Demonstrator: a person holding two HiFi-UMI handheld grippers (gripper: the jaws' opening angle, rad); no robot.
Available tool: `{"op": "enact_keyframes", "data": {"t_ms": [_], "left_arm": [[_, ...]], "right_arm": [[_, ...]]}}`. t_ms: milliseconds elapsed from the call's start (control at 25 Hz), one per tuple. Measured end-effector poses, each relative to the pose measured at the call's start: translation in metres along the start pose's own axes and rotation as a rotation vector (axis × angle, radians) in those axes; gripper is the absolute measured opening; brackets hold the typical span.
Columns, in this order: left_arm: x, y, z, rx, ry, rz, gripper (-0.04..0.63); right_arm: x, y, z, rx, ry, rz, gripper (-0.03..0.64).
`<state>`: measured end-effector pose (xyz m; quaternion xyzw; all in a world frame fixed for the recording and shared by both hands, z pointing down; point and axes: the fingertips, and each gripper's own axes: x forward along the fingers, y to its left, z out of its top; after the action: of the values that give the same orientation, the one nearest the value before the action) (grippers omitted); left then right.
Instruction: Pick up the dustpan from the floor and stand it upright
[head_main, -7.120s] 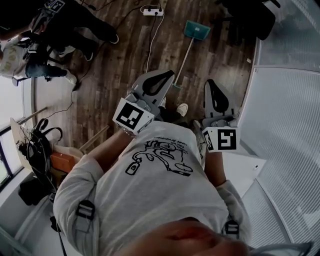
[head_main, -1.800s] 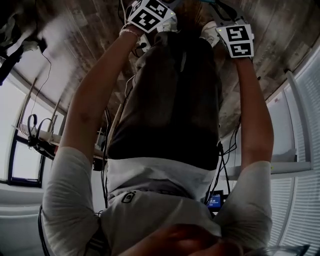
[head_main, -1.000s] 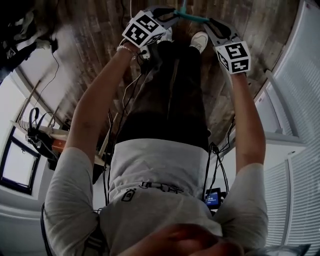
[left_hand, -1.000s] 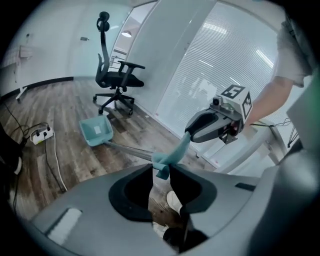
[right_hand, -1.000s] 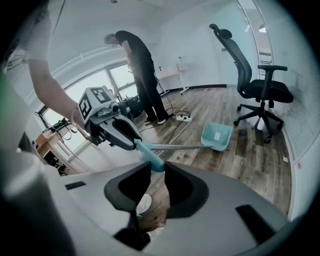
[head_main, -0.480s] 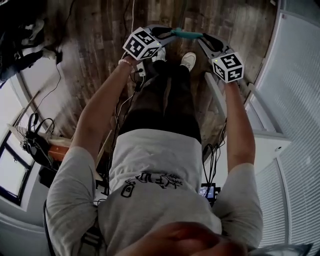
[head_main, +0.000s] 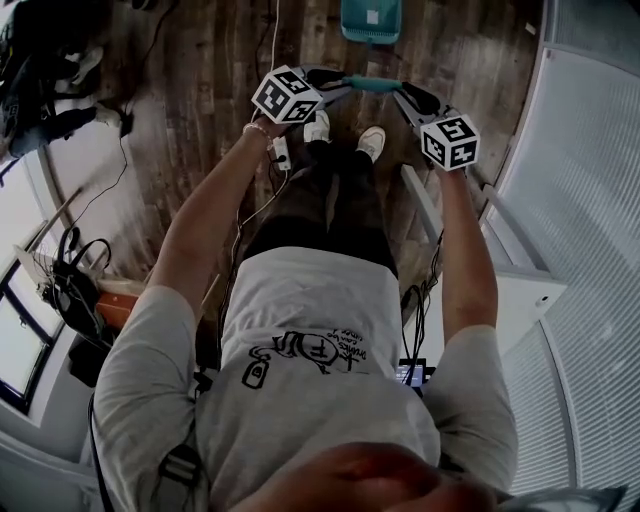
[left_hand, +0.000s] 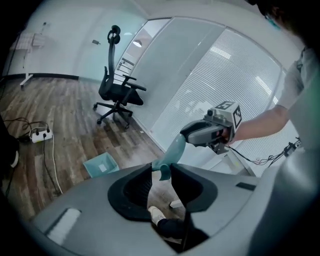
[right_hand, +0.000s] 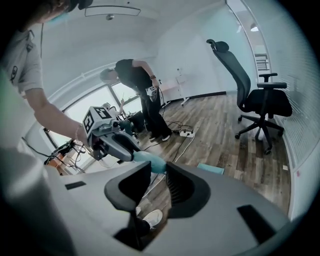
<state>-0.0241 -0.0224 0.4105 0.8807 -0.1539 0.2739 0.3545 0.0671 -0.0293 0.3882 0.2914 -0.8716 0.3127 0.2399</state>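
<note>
The dustpan has a teal pan (head_main: 371, 18) on the wood floor ahead of my shoes and a teal handle grip (head_main: 372, 84) raised between my two grippers. My left gripper (head_main: 345, 84) closes on the grip's hooked end (left_hand: 162, 167); its jaws have just been opening, with the grip still filling the gap between them. From the other side my right gripper (head_main: 400, 92) is shut on the same grip (right_hand: 150, 162). In the left gripper view the pan (left_hand: 101, 165) sits low on the floor. In the right gripper view the pan (right_hand: 211, 169) shows just past the jaws.
A black office chair (left_hand: 116, 95) (right_hand: 257, 100) stands beyond the pan. A power strip (left_hand: 40, 135) (right_hand: 187, 133) and cables lie on the floor. A person (right_hand: 142, 95) bends over at the far side. A blind-covered glass wall (head_main: 580, 150) runs along the right.
Both grippers have risen with the teal handle between them. The person has straightened up, and the pan on the floor has come into view at the top of the head view.
</note>
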Motion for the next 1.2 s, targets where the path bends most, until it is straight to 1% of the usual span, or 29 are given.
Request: {"op": "enact_keyframes", "data": {"t_ms": [120, 200, 280, 360, 440, 520, 640, 720, 840, 920, 1000, 1080, 1200], "left_arm": [[-0.001, 0.000, 0.006, -0.021, 0.009, -0.014, 0.103], [-0.001, 0.002, 0.012, -0.008, 0.019, -0.005, 0.103], [-0.003, 0.004, 0.019, 0.020, 0.020, 0.031, 0.106], [-0.008, 0.011, 0.029, 0.049, 0.015, 0.097, 0.106], [-0.015, 0.017, 0.038, 0.059, 0.006, 0.155, 0.106], [-0.026, 0.017, 0.049, 0.055, -0.013, 0.185, 0.106], [-0.048, 0.009, 0.067, 0.064, -0.046, 0.214, 0.106], [-0.065, 0.000, 0.082, 0.071, -0.078, 0.230, 0.104], [-0.088, -0.019, 0.115, 0.091, -0.157, 0.260, 0.098], [-0.103, -0.040, 0.136, 0.097, -0.211, 0.282, 0.081], [-0.121, -0.064, 0.149, 0.085, -0.262, 0.298, 0.052], [-0.140, -0.085, 0.161, 0.080, -0.309, 0.309, 0.046], [-0.166, -0.112, 0.184, 0.109, -0.366, 0.331, 0.035]], "right_arm": [[-0.002, -0.003, 0.005, 0.013, 0.016, -0.005, 0.075], [-0.002, -0.006, 0.010, 0.005, 0.029, -0.022, 0.077], [-0.004, -0.010, 0.015, -0.014, 0.043, -0.059, 0.077], [-0.006, -0.016, 0.022, -0.034, 0.051, -0.103, 0.077], [-0.010, -0.019, 0.030, -0.050, 0.061, -0.139, 0.077], [-0.015, -0.018, 0.041, -0.067, 0.064, -0.165, 0.077], [-0.029, -0.012, 0.065, -0.096, 0.042, -0.198, 0.077], [-0.042, -0.005, 0.085, -0.112, 0.017, -0.219, 0.075], [-0.069, -0.002, 0.120, -0.132, -0.045, -0.260, 0.075], [-0.096, 0.003, 0.140, -0.135, -0.097, -0.290, 0.074], [-0.123, 0.015, 0.155, -0.129, -0.138, -0.313, 0.069], [-0.145, 0.029, 0.168, -0.127, -0.166, -0.332, 0.063], [-0.172, 0.048, 0.193, -0.135, -0.201, -0.355, 0.053]]}}
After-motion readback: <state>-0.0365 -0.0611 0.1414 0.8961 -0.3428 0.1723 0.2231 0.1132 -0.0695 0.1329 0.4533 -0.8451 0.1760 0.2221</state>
